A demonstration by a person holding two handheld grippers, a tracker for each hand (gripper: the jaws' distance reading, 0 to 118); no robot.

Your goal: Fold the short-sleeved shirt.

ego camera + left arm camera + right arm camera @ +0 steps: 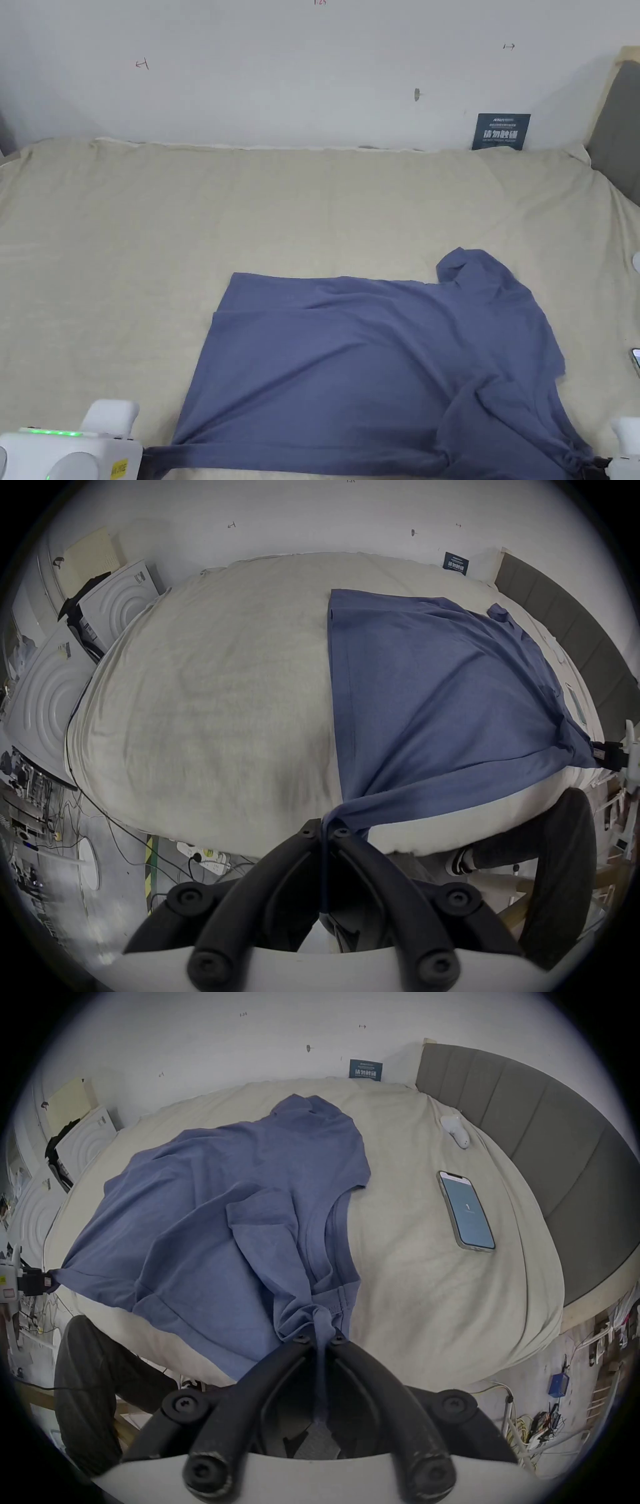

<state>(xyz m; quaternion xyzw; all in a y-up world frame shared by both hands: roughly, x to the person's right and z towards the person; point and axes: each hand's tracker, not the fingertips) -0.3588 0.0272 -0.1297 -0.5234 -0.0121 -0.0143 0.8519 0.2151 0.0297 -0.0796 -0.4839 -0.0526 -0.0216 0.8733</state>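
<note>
Pinching the shirt (375, 362) at its near corners, your left gripper (325, 826) and right gripper (320, 1335) stretch that edge across the bed (125, 250).

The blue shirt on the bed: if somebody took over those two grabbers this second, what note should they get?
Left tool: shut on the near-left corner of the blue short-sleeved cotton shirt.
Right tool: shut on bunched cloth at the shirt's near-right end, beside the collar.
The shirt lies spread across the beige bed sheet, its near edge stretched between the tools and one sleeve flopped over the body.
A glass-fronted smartphone lies on the sheet to the right, clear of the shirt.
Done: both ends gripped. Left: probably all the folding; no neat fold is visible.
</note>
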